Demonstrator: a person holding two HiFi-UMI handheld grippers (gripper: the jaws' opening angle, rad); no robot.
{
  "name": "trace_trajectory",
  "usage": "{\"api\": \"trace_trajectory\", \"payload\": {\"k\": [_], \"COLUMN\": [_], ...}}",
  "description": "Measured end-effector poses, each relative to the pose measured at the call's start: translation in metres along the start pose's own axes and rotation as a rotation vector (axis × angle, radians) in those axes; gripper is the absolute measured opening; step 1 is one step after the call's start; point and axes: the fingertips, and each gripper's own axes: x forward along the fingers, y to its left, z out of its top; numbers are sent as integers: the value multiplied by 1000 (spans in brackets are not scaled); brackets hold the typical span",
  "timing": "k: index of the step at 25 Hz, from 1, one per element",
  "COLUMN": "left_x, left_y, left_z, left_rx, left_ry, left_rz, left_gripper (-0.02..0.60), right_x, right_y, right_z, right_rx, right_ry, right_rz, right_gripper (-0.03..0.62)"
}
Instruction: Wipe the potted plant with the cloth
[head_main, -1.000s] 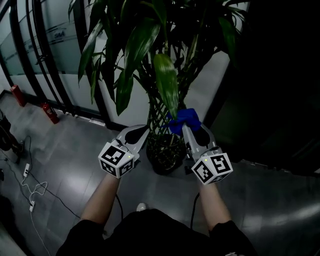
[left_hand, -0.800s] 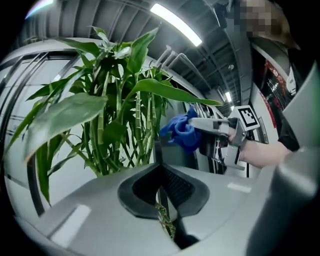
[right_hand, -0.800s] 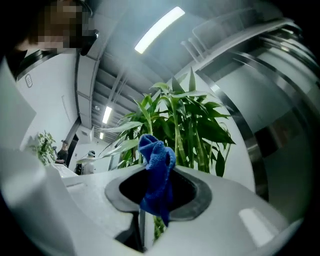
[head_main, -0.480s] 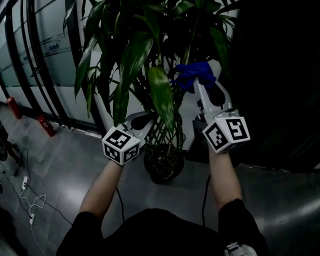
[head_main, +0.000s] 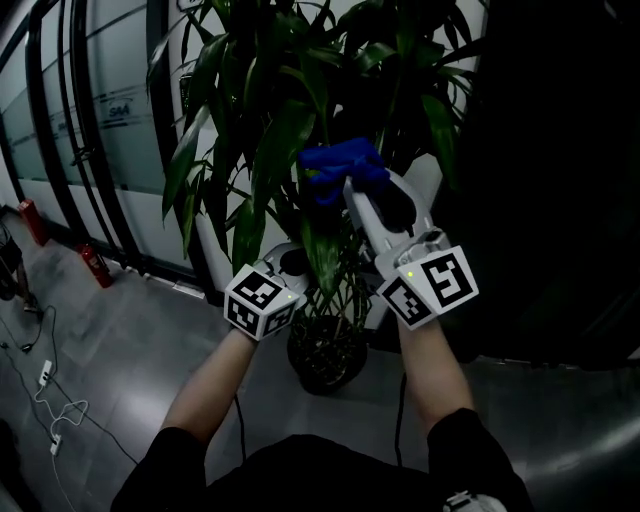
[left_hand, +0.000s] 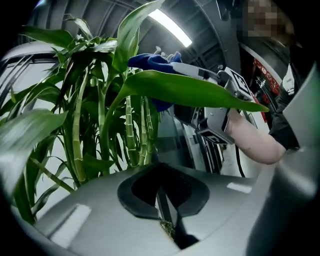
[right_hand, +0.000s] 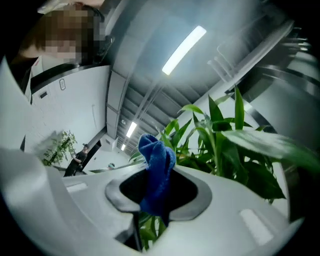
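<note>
The potted plant (head_main: 285, 130) has long green leaves on braided stems and stands in a dark round pot (head_main: 325, 355) on the floor. My right gripper (head_main: 350, 188) is raised among the upper leaves and is shut on a bunched blue cloth (head_main: 340, 165). In the right gripper view the cloth (right_hand: 157, 165) sticks up from between the jaws. My left gripper (head_main: 293, 260) is lower, beside a hanging leaf (head_main: 322, 255), and its jaws are closed together with nothing held. In the left gripper view a long leaf (left_hand: 185, 90) crosses in front of the cloth (left_hand: 155, 61).
A glass wall with dark frames (head_main: 110, 120) runs along the left. Two red fire extinguishers (head_main: 97, 265) stand at its foot. White cables (head_main: 45, 400) lie on the grey floor. A dark wall (head_main: 560, 180) closes the right side.
My right gripper has carried the cloth up from beside the stems into the upper leaves and then leftward. My left gripper has risen a little and shifted right.
</note>
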Motion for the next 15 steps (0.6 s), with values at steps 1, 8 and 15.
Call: {"api": "trace_trajectory", "payload": {"k": [1, 8, 15], "left_x": [0, -3, -11], "left_y": [-1, -25, -38], "left_z": [1, -4, -14], "left_rx": [4, 162, 176], "left_ry": [-2, 59, 88], "left_rz": [-2, -37, -62], "left_gripper": [8, 6, 7], "right_x": [2, -6, -20], "right_y": [4, 33, 58], "right_z": [-10, -61, -82], "right_rx": [4, -22, -29], "right_ry": [37, 183, 246], "right_rz": [14, 86, 122], "right_gripper": [109, 109, 109]}}
